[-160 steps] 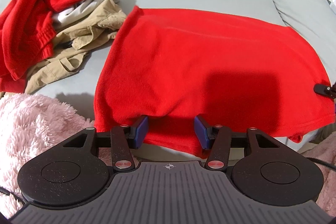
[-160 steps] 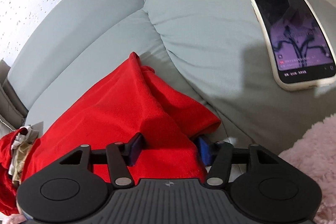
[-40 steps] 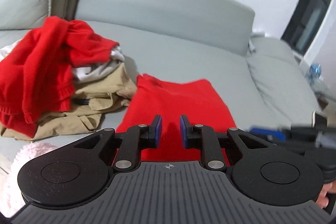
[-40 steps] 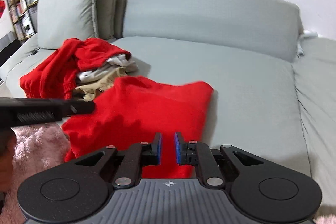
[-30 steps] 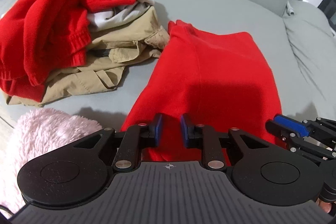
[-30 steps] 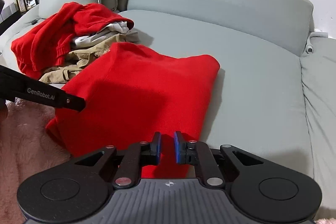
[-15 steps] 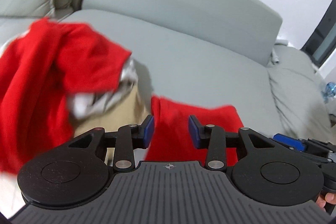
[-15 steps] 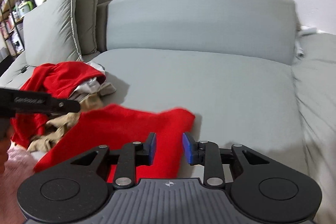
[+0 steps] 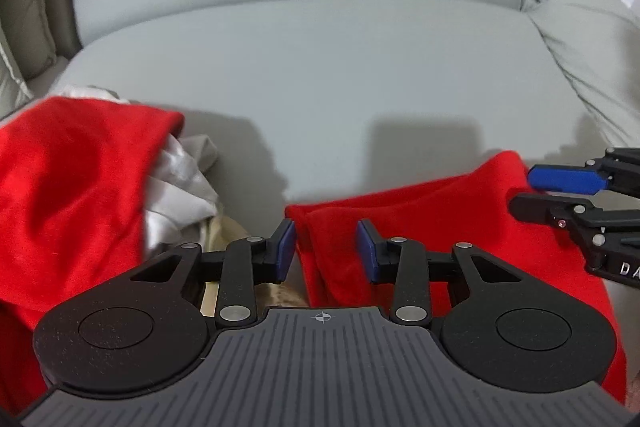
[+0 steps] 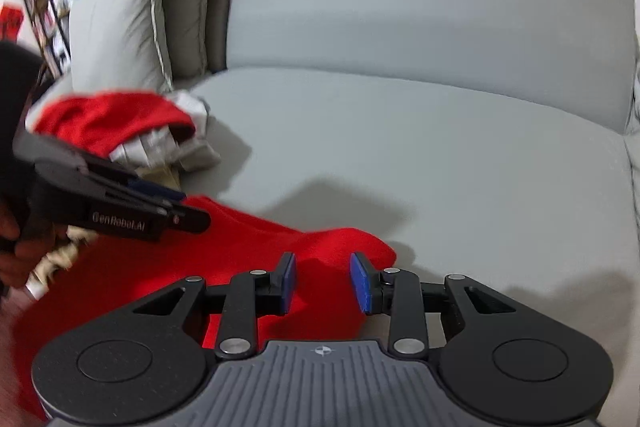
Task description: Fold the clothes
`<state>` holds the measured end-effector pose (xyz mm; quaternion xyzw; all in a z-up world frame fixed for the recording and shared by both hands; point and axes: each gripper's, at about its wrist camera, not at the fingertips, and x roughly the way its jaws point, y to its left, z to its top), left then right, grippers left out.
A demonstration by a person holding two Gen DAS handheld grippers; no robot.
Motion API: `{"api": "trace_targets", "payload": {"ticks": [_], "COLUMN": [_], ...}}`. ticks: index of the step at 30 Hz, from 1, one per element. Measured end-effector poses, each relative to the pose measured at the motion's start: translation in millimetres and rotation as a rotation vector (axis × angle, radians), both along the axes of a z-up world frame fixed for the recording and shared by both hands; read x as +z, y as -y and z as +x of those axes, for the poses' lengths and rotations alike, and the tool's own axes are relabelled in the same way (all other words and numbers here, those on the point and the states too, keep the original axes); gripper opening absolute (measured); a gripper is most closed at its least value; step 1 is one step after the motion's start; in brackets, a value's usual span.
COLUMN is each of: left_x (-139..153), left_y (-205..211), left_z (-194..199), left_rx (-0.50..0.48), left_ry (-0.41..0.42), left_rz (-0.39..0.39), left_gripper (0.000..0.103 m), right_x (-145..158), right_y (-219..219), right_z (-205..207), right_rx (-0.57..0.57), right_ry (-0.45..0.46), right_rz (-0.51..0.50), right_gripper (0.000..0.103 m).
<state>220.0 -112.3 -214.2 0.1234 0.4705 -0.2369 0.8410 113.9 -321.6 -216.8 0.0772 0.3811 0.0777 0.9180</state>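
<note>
Your left gripper (image 9: 326, 247) and right gripper (image 10: 322, 281) both stand partly open, empty, poised over the far corners of the folded red garment (image 9: 440, 227), lower centre on the sofa (image 9: 340, 75), probably for the next fold. Left jaws just narrowed; right's widened.

The folded red garment (image 9: 460, 227) lies flat on the grey sofa seat (image 9: 340, 75), near the seat's front edge, its far edge doubled over in a soft ridge; its rounded far corner (image 10: 372, 247) rests on the cushion; to its left sits a loose pile of unfolded clothes (image 9: 172, 187): a rumpled red garment (image 9: 68, 195) draped over white and tan pieces.
</note>
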Motion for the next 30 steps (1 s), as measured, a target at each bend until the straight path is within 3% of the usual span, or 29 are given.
{"api": "trace_targets", "payload": {"ticks": [5,10,11,12,14,19,24,26,30], "left_x": [-2.1,-0.4,0.7,1.8,5.1,24.1,22.9,17.2,5.9], "left_y": [-2.1,-4.2,-5.3,-6.5,-10.7,-18.3,-13.1,-7.3,0.2], "left_z": [2.4,-14.1,-17.5,-21.0,-26.9,-36.6,-33.7,-26.3,-27.2], "left_rx": [0.030,0.001,-0.004,-0.008,0.002,0.012,-0.033,-0.026,-0.043], "left_ry": [0.027,0.104,0.123,0.142,0.181,0.282,0.305,0.250,0.254], "left_rz": [-0.021,-0.021,-0.022,-0.023,-0.038,-0.070,-0.009,0.033,0.129], "left_gripper": [0.016,0.008,0.007,0.007,0.006,0.006,0.007,0.018,0.022], "right_x": [-1.3,-11.9,-13.2,-14.1,-12.8,-1.2,2.3,0.1,-15.3], "right_y": [11.2,11.5,10.2,8.3,6.8,10.1,11.3,11.7,8.9], "right_z": [3.1,14.9,15.7,16.5,15.4,8.0,7.8,11.0,16.8], "right_rx": [-0.047,-0.051,-0.047,-0.035,-0.029,-0.051,-0.071,-0.056,-0.030], "right_ry": [-0.007,-0.057,-0.065,-0.070,-0.059,0.018,0.056,0.030,-0.066], "right_rz": [0.019,0.029,0.019,0.004,-0.004,0.003,0.002,0.006,-0.010], "right_gripper": [0.031,0.032,0.020,0.009,0.003,0.002,0.002,0.002,0.003]}}
